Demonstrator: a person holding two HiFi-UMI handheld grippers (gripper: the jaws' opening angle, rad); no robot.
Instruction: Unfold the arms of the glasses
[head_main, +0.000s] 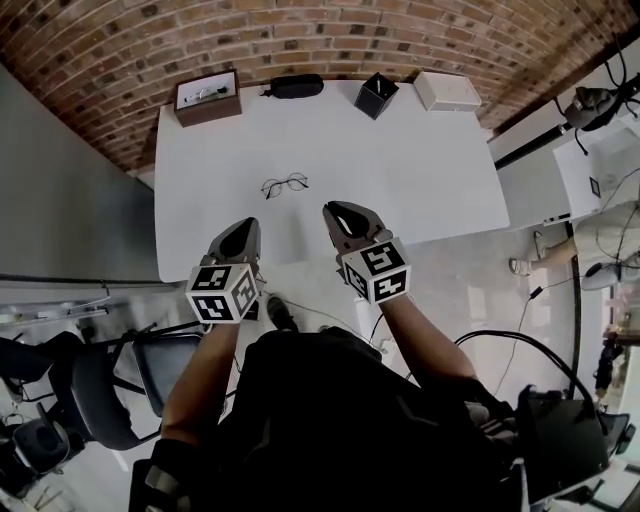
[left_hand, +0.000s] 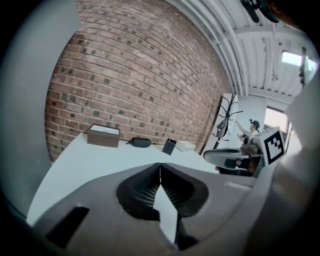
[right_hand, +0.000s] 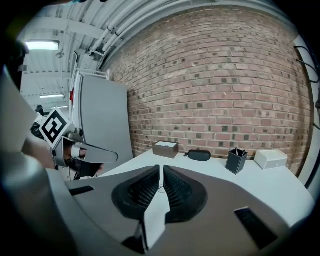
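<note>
A pair of thin dark-rimmed glasses (head_main: 285, 184) lies on the white table (head_main: 420, 170), left of its middle. In the head view both grippers hover over the table's near edge, short of the glasses. My left gripper (head_main: 243, 229) is shut and holds nothing. So is my right gripper (head_main: 338, 212), which sits slightly right of the glasses. In the left gripper view the jaws (left_hand: 160, 166) meet with nothing between them. The right gripper view shows its jaws (right_hand: 161, 169) closed too, and a thin sliver of the glasses' frame (right_hand: 158, 189) shows in the slit between them.
Along the table's far edge stand a brown box (head_main: 207, 97), a black glasses case (head_main: 294, 86), a black pen holder (head_main: 376, 95) and a white box (head_main: 447, 91). A brick wall lies behind. A dark chair (head_main: 100, 390) stands at my left; cables run on the floor at right.
</note>
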